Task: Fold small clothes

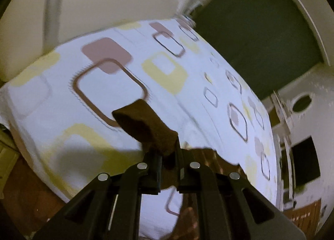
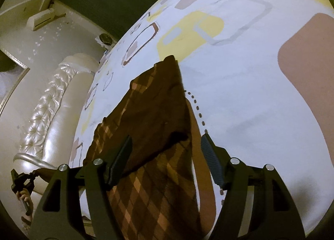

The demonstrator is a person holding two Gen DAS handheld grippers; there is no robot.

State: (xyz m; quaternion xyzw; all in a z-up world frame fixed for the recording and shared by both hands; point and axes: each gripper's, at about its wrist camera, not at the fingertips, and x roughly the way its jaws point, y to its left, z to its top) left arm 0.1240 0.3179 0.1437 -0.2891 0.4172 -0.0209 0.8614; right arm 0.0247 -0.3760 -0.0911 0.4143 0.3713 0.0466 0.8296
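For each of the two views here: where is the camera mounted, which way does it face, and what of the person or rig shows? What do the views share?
Left wrist: on the left gripper, angled down across the patterned bedsheet toward a cream headboard; its shut fingers pinch the brown sock.
Right wrist: on the right gripper, angled down; its open fingers straddle the sock; a hand at lower left.
Shared: sock, sheet, headboard.

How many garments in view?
1: a brown argyle garment on the patterned bedsheet, one end pinched in the shut left gripper, the open right gripper over it. Others may be out of frame.
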